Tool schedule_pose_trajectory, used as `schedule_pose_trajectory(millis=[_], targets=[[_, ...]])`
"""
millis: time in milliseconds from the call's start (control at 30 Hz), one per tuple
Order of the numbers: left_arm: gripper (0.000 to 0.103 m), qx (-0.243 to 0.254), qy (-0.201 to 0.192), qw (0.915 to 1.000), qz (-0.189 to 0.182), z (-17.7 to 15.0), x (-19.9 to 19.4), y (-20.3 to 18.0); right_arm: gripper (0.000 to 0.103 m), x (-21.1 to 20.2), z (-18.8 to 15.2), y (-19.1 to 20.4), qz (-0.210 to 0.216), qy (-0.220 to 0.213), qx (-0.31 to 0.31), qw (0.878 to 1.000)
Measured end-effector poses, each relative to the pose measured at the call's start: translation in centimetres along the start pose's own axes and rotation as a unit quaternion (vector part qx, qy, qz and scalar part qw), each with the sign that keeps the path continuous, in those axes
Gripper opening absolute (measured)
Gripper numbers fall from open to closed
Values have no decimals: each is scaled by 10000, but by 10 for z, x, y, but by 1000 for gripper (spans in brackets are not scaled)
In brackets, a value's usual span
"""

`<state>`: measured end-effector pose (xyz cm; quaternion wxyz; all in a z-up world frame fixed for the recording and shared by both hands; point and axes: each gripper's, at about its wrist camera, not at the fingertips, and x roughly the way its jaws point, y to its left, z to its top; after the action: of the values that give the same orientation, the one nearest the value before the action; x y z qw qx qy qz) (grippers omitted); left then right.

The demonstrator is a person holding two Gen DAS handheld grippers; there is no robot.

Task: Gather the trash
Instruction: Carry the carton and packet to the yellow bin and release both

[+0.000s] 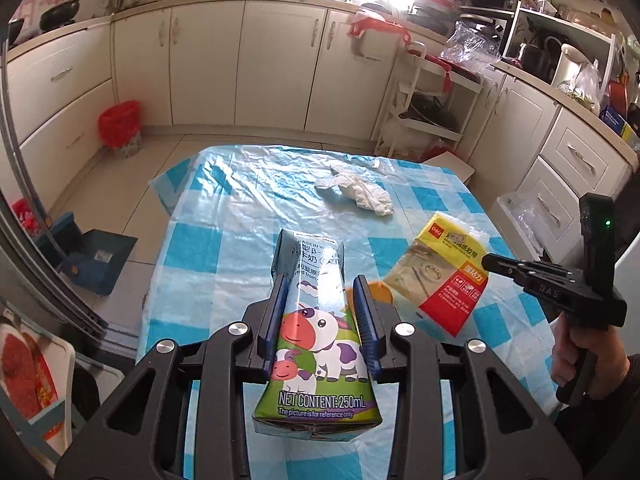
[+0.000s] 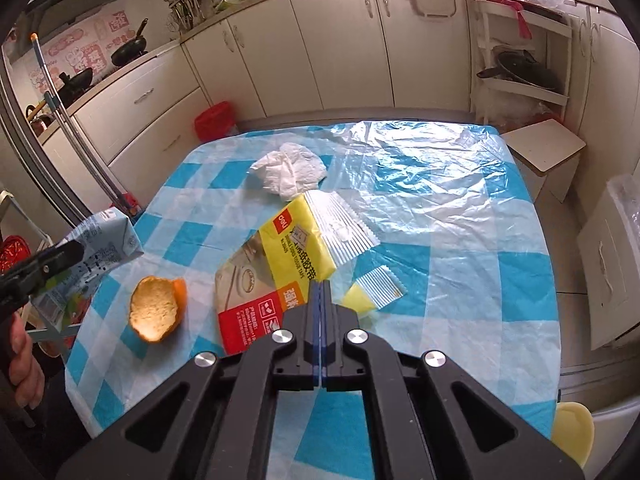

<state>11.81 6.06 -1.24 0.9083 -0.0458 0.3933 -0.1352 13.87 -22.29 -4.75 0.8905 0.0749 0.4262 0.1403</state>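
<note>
Cardboard milk carton (image 1: 316, 332) btwn left tongs (image 1: 320, 304) — clamped, right tongs (image 2: 321, 300) closed

i see open blue-checked plastic tablecloth (image 2: 460, 216) rightward; crumpled white tissue (image 2: 290, 172), yellow tape packet (image 2: 280, 256), orange peel (image 2: 156, 308) crowd left.

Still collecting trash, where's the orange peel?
The orange peel lies on the table's near left in the right wrist view, between the held milk carton and the yellow packet.

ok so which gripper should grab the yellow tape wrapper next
Right. The right gripper is shut and empty, its tips just over the yellow tape wrapper. The left gripper is already clamped on the milk carton.
</note>
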Motion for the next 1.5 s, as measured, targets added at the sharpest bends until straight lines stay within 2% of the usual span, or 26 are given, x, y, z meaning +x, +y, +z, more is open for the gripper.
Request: schedule_pose_trajectory(millis=[267, 600, 767, 933, 1267, 1500], targets=[[31, 5, 129, 9999, -43, -40, -15, -13, 1, -53, -34, -16, 278, -173, 448, 9985], [31, 450, 28, 9988, 177, -79, -40, -73, 1, -116, -89, -36, 251, -681, 1124, 9910], [31, 668, -5, 9976, 209, -85, -50, -95, 1, -128, -111, -31, 208, -784, 1205, 9894], [31, 785, -77, 9967, 169, -86, -60, -107, 1, -131, -115, -32, 242, -906, 1258, 9876], [31, 597, -74, 9982, -25, -81, -62, -105, 1, -148, -117, -39, 349, -1311, 1320, 9819], [31, 646, -85, 9977, -203, -79, -59, -121, 1, -167, -122, -58, 278, -1638, 1549, 9739]])
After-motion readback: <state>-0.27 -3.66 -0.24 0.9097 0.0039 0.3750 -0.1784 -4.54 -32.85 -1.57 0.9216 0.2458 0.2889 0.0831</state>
